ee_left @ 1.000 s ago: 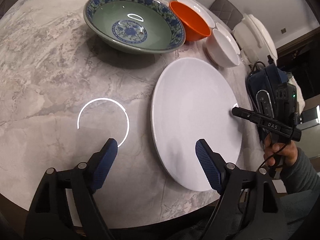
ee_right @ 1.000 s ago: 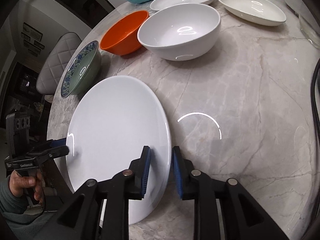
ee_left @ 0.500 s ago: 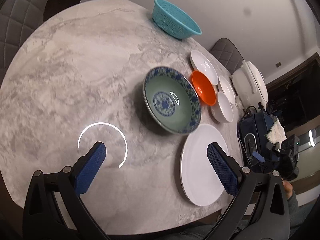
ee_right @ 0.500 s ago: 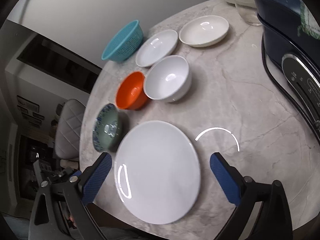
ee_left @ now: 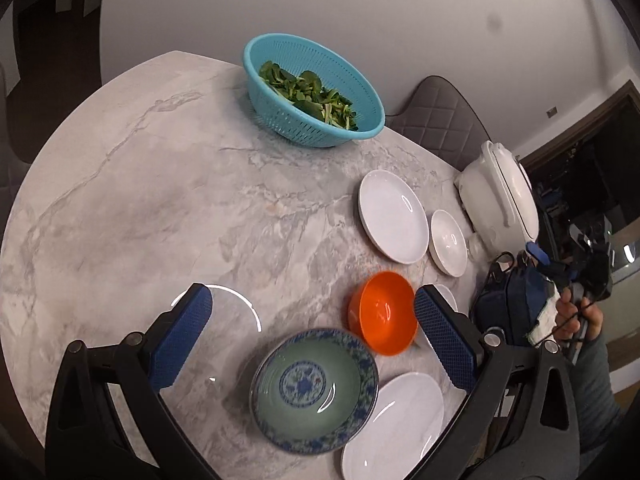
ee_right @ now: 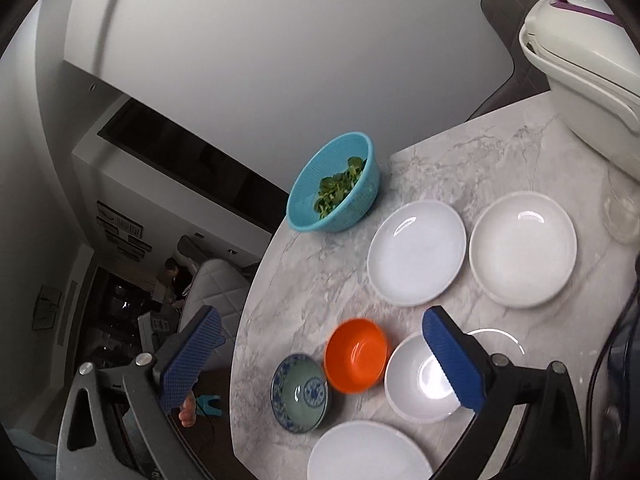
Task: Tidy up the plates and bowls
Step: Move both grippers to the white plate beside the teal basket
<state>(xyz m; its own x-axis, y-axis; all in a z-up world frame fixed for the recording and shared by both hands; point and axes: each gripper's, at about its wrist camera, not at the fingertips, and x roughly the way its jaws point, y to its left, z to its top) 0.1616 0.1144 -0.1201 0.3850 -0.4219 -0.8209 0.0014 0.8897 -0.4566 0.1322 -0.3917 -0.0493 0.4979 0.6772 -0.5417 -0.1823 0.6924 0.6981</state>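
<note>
Both grippers hang high above the marble table. My left gripper is open and empty, over a green bowl with a blue pattern and an orange bowl. A large white plate lies flat at the near edge. My right gripper is open too, holding nothing. Below it sit the orange bowl, a white bowl, the patterned bowl and the large plate. Farther back lie a white plate and a cream dish.
A teal colander with greens stands at the far edge. A white rice cooker and a glass are at the back right, with a dark appliance and its cord beside the bowls. Padded chairs surround the table.
My right gripper let go of the large plate's rim and opened wide. The left one opened wider. Both rose and drew back, so the whole table now shows.
</note>
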